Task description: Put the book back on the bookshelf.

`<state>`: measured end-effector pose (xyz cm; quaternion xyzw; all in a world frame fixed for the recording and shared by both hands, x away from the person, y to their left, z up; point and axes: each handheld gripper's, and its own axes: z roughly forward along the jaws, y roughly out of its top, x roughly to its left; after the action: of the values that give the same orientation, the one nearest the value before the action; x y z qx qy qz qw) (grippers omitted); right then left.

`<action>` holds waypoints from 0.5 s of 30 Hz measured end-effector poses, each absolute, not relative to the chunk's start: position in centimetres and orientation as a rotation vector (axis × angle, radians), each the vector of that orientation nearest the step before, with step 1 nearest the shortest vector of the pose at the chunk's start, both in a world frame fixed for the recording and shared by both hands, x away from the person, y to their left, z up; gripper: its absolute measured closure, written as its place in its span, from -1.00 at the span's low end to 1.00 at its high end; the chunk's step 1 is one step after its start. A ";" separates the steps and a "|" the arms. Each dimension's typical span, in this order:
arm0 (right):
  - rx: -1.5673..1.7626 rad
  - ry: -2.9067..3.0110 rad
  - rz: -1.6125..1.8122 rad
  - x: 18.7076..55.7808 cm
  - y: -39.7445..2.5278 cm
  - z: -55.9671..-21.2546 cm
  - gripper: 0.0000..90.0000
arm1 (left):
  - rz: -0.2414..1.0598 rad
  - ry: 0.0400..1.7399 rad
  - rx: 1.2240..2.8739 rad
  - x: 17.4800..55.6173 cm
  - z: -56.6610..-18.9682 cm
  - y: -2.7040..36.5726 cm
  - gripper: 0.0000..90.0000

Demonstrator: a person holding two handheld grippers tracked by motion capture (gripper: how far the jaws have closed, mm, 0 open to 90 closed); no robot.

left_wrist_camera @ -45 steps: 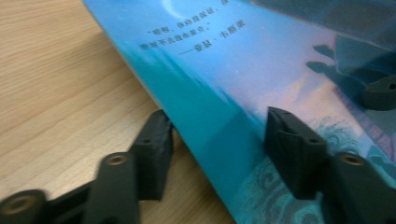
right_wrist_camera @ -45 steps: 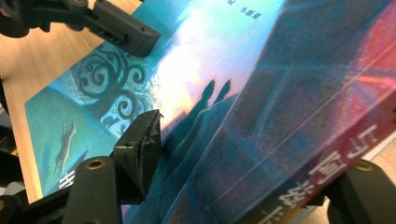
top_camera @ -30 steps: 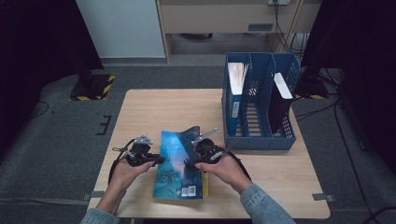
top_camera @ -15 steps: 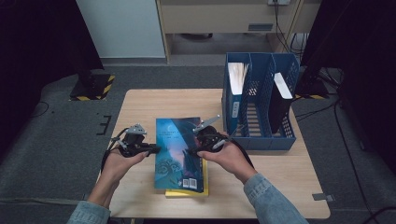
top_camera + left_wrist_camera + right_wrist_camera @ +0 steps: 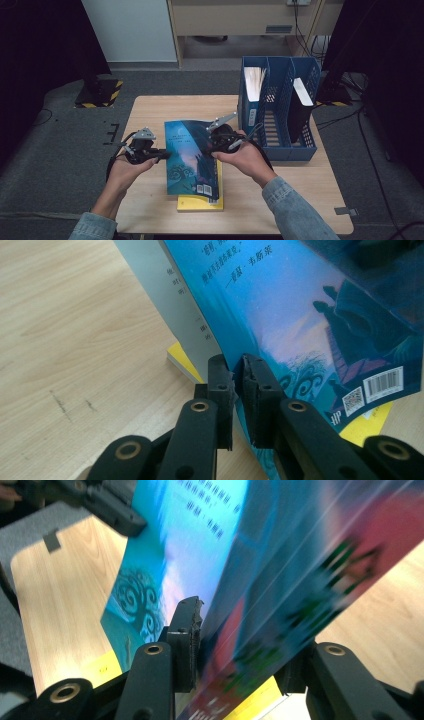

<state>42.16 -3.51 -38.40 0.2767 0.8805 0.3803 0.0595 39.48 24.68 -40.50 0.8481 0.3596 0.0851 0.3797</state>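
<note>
Pale wood counter (image 5: 150,107), blue rack (image 5: 278,107) at 2 o'clock. Both tools (image 5: 161,155) (image 5: 210,145) clamped on book (image 5: 192,155); thin cover pinch, likely to tear or slip.

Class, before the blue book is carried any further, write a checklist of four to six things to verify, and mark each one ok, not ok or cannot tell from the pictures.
1. Left claw grips the blue book at its edge: ok, both jaws closed on the cover.
2. Right claw grips the book's other side: ok, cover and pages sit between its jaws.
3. Book lifted off the yellow book: ok, it tilts above it.
4. Yellow book lies flat on the table: ok.
5. Free slot in the blue file rack: ok, the middle compartment looks empty.
6. Grip firm enough to carry: cannot tell.
</note>
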 end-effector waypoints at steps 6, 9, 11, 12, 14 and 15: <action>0.809 2.662 1.138 42.5 -3.6 -37.2 0.35 | 0.217 0.910 2.181 39.7 -40.1 24.6 0.84; 0.789 2.647 1.136 42.6 -3.4 -36.8 0.39 | 0.235 0.904 2.190 39.9 -39.6 24.6 0.84; 0.787 2.636 1.138 42.8 -3.3 -36.3 0.41 | 0.245 0.900 2.187 40.0 -39.1 24.7 0.85; 0.787 2.628 1.143 42.9 -3.3 -36.1 0.42 | 0.250 0.897 2.185 40.1 -39.0 24.8 0.85; 0.782 2.617 1.151 43.1 -3.3 -35.6 0.43 | 0.257 0.899 2.186 40.3 -38.8 24.8 0.85; 0.785 2.610 1.157 43.2 -3.3 -35.3 0.43 | 0.257 0.893 2.195 40.4 -38.7 24.8 0.85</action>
<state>43.16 -3.34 -35.30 0.2640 0.8779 0.3892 0.0905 40.39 24.76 -38.71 0.8554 0.3482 0.1001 0.3702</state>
